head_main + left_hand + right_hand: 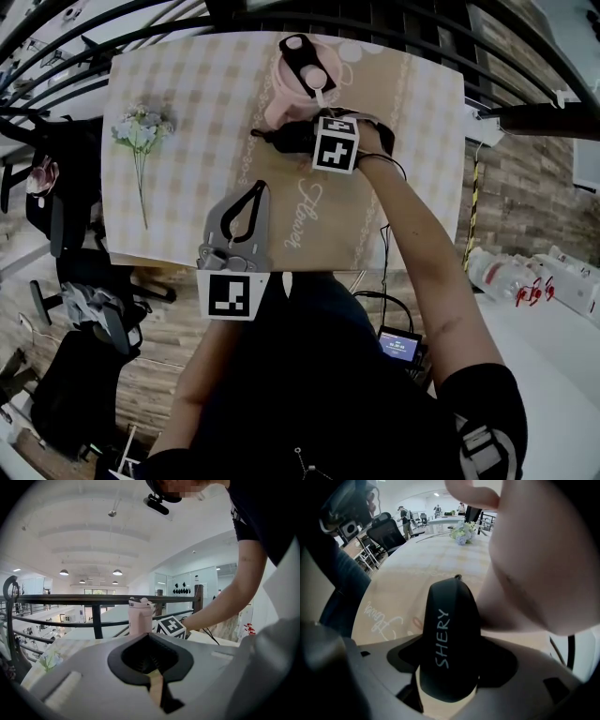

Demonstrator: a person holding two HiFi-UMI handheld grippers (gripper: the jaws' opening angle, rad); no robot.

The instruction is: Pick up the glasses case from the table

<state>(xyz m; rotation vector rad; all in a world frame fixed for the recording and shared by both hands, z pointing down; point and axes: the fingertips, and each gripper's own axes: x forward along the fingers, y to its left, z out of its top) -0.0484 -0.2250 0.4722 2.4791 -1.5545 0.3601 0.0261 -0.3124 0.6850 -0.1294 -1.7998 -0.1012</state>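
Head view, looking steeply down: a table point(187, 84) under a beige checked cloth fills the upper middle of the frame, with a black railing point(112, 28) curving past its far edge at 12 o'clock. A pink tumbler point(292, 84) with a black lid stands at the table's 12 o'clock edge; in the right gripper view the same tumbler point(525, 573) looms at 2 o'clock, just beside the jaws. The right gripper point(298, 141), reached out on the person's bare forearm, sits at 6 o'clock of the tumbler, and its marker cube point(336, 142) faces the camera. Its jaws are clamped on the glasses case point(281, 139), a black oblong that juts toward 9 o'clock from the cube and lies close under the tumbler's base. In the right gripper view, the right gripper point(451, 660) grips the glasses case point(447, 630) from both sides, the white lettering "SHERY" running along the lid (whether the case rests on the cloth or hangs clear of it cannot be told). The left gripper point(260, 187) lies at 6 o'clock of the table, well apart from the case, its jaws together at the tips with nothing between them; the left gripper view shows the left gripper point(150, 638) likewise closed and empty. A small spray of pale flowers point(141, 133) lies on the cloth at 9 o'clock.
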